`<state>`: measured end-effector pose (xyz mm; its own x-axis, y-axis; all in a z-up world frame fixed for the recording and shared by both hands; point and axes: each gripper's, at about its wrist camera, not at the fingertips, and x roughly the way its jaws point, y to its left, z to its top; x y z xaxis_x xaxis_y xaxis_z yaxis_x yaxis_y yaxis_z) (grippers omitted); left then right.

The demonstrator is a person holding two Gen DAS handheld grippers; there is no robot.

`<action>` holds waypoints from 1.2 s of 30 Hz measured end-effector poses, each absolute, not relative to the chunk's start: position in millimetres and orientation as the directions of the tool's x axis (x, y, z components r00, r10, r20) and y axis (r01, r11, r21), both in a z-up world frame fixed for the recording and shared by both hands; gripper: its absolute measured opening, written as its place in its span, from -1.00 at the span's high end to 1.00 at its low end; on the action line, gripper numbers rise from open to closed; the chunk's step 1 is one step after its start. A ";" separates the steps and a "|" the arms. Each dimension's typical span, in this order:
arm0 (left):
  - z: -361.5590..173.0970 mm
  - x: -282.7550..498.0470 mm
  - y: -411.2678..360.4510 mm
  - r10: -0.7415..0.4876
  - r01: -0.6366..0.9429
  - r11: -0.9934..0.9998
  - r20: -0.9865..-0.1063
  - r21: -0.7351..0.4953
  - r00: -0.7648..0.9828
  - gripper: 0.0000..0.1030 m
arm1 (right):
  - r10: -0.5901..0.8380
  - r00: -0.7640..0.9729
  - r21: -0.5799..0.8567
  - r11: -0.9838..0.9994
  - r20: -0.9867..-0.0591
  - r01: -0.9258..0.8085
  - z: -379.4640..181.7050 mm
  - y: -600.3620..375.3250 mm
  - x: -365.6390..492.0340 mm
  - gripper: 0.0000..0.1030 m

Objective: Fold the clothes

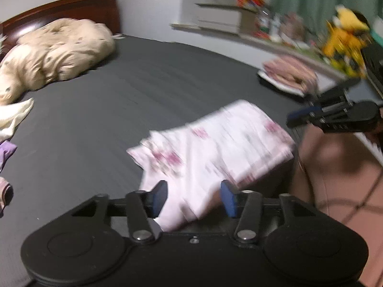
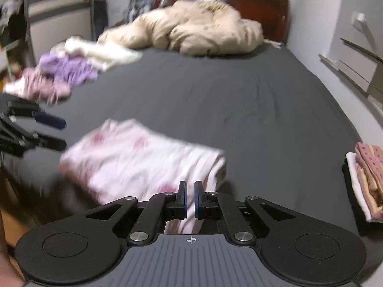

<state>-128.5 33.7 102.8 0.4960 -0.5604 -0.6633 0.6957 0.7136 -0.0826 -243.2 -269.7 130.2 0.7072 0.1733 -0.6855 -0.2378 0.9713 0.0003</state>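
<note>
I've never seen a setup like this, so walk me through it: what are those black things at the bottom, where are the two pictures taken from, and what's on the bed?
No robot here: a person holds one pair of tongs in each hand, each with its own camera looking along the fingers. One picture is from the left tongs, standing open around the edge of a pink flowered garment. The other is from the right tongs, nearly closed on that same garment. On the dark bed also lie a beige duvet, unfolded clothes and a folded stack.
</note>
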 end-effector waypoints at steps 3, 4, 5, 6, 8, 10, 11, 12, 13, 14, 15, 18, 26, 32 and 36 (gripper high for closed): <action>104.2 -102.3 25.4 -0.557 0.661 0.741 -0.655 -0.115 0.510 -0.20 | 0.182 0.697 0.055 0.978 -0.694 -0.201 126.5 -279.6 -223.1 0.92; 102.1 -91.1 21.6 -0.554 0.640 0.754 -0.663 -0.145 0.503 -0.20 | 0.183 0.687 0.075 0.980 -0.703 -0.185 123.6 -281.5 -215.9 0.92; 98.9 -79.2 18.6 -0.555 0.617 0.766 -0.669 -0.179 0.494 -0.19 | 0.188 0.682 0.097 0.981 -0.707 -0.170 121.0 -283.5 -209.7 0.91; 96.2 -70.3 17.1 -0.555 0.596 0.776 -0.673 -0.207 0.489 -0.19 | 0.193 0.677 0.119 0.981 -0.710 -0.155 118.6 -285.3 -203.6 0.90; 88.4 -51.2 11.3 -0.549 0.548 0.798 -0.677 -0.250 0.491 -0.17 | 0.194 0.683 0.144 0.981 -0.705 -0.130 116.2 -285.3 -194.8 0.79; 81.5 -35.9 4.9 -0.530 0.503 0.821 -0.685 -0.268 0.500 -0.08 | 0.197 0.688 0.165 0.980 -0.699 -0.114 115.5 -286.4 -188.4 0.11; 77.7 -30.4 3.3 -0.528 0.488 0.826 -0.690 -0.281 0.495 0.01 | 0.200 0.691 0.176 0.979 -0.695 -0.107 115.0 -287.4 -185.7 -0.43; 74.0 -25.1 1.8 -0.526 0.473 0.830 -0.696 -0.295 0.489 0.05 | 0.202 0.694 0.186 0.977 -0.691 -0.100 114.5 -288.2 -183.1 -0.50; 70.2 -20.5 -0.8 -0.526 0.464 0.832 -0.700 -0.304 0.484 0.08 | 0.200 0.701 0.184 0.978 -0.685 -0.099 114.2 -287.8 -181.8 -0.50; 66.9 -17.8 -3.1 -0.516 0.457 0.838 -0.707 -0.299 0.483 0.19 | 0.188 0.704 0.175 0.980 -0.684 -0.092 113.0 -288.4 -178.9 -0.50; 63.6 -15.4 -5.3 -0.505 0.449 0.844 -0.715 -0.292 0.484 0.37 | 0.176 0.705 0.165 0.983 -0.687 -0.085 112.1 -288.0 -177.1 -0.50; 54.9 -10.4 -6.3 -0.504 0.433 0.847 -0.723 -0.308 0.472 0.71 | 0.193 0.696 0.210 0.976 -0.691 -0.062 105.4 -295.2 -168.5 -0.49; 47.2 -9.6 -1.5 -0.521 0.409 0.844 -0.712 -0.347 0.472 0.93 | 0.310 0.672 0.396 0.918 -0.672 -0.028 83.9 -324.6 -156.2 0.79; 47.9 -8.9 4.1 -0.478 0.394 0.869 -0.717 -0.300 0.508 0.96 | 0.281 0.671 0.416 0.908 -0.687 0.045 75.7 -342.2 -170.5 0.89; 38.5 -8.2 18.6 -0.447 0.345 0.888 -0.739 -0.303 0.504 0.99 | 0.265 0.696 0.426 0.903 -0.667 0.064 79.1 -351.6 -181.7 0.87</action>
<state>-8.2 18.6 38.5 0.5039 -0.4475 -0.7388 0.3453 0.8884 -0.3026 -181.7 -351.6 79.1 0.6958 0.2655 -0.6673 0.0639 0.9026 0.4256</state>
